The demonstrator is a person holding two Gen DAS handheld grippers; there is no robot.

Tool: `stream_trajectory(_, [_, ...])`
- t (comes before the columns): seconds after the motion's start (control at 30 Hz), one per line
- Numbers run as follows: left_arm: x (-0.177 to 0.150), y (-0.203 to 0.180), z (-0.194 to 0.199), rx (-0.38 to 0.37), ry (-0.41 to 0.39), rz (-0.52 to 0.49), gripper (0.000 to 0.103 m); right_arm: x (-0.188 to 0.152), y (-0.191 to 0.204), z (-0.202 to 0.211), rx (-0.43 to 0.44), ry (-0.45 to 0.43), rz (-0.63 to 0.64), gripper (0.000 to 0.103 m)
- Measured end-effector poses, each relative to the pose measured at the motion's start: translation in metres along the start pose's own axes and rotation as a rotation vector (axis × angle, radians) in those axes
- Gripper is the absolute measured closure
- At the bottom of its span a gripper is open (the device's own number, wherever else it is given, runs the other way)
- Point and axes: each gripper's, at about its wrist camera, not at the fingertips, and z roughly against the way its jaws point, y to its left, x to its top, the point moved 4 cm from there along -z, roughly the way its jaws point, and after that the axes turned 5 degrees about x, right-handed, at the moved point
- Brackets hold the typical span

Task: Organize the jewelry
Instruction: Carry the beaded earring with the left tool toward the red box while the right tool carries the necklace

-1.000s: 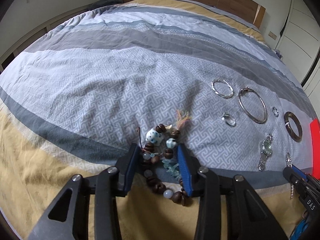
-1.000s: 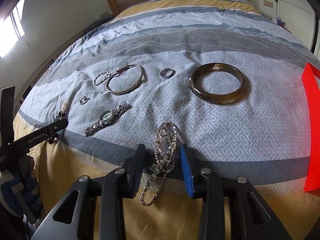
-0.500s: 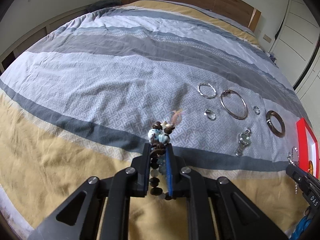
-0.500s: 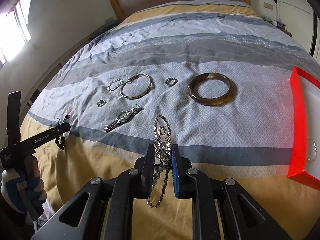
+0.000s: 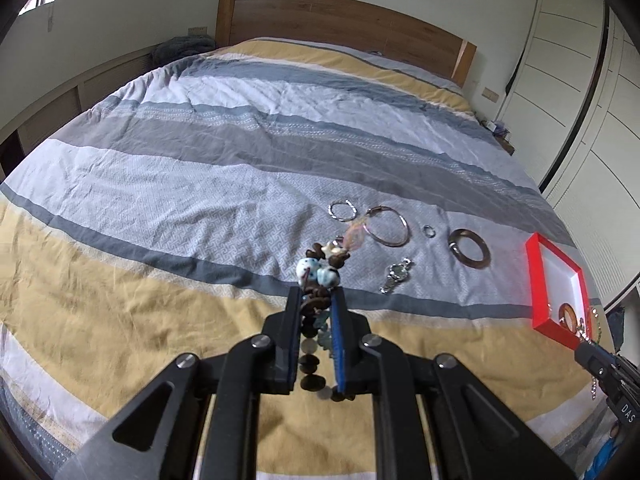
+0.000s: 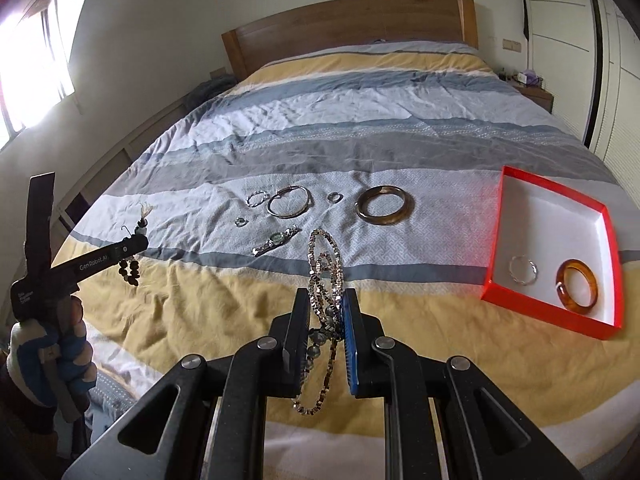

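I have a piece in each tool, both lifted clear of the bed. My left tool [image 5: 316,300] is clamped on a beaded bracelet [image 5: 320,272] of dark wooden beads with pale blue ceramic ones and a small tassel; part of the strand hangs below the jaws. My right tool [image 6: 326,308] is pinched tight on a silver chain bracelet [image 6: 324,268], its loops standing up past the tips and a tail dangling beneath.

I take the red tray [image 6: 548,304] as my landmark; it lies on the bedspread [image 6: 200,300] to the right of both tools. Inside it already lie an amber bangle [image 6: 578,286] and a twisted silver ring [image 6: 523,269]. Left of the tray, still on the bedspread, are a brown bangle [image 6: 385,205], a small ring [image 6: 334,197], a thin hoop bangle [image 6: 290,205], a twisted bangle [image 6: 256,199], a small clear piece [image 6: 241,221] and a wristwatch [image 6: 276,239].

I judge this the carry step: both pieces are picked and need to go to the tray. Next I should swing the right tool over the tray's white floor first, lower until the chain's tail pools, then part the jaws; the left follows. The dangling strands may snag on the tray rim.
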Motion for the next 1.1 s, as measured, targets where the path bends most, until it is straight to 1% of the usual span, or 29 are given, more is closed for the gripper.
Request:
stream_trajectory(0.27, [-0.016, -0.029, 0.054, -0.051, -0.046, -0.028, 0.091, -0.022, -0.003, 0.069, -0.038, -0.064, 0.009, 0.087])
stream_trajectory(0.43, [-0.026, -0.06, 0.084, -0.075, -0.069, -0.063, 0.091, -0.037, -0.015, 0.108, -0.058, -0.108, -0.006, 0.087])
stream_trajectory(0.53, [-0.032, -0.078, 0.095, -0.093, -0.07, -0.077, 0.091, -0.046, -0.027, 0.126, -0.066, -0.127, -0.021, 0.087])
stream_trajectory(0.77, [-0.043, -0.125, 0.095, -0.114, -0.045, -0.151, 0.091, -0.057, -0.064, 0.15, -0.089, -0.155, -0.082, 0.087])
stream_trajectory(0.93, [-0.045, -0.16, 0.083, -0.138, -0.024, -0.202, 0.091, -0.062, -0.095, 0.147, -0.104, -0.141, -0.126, 0.087])
stream_trajectory(1.1, [-0.047, -0.201, 0.06, -0.168, 0.012, -0.263, 0.091, -0.059, -0.126, 0.14, -0.13, -0.13, -0.155, 0.087])
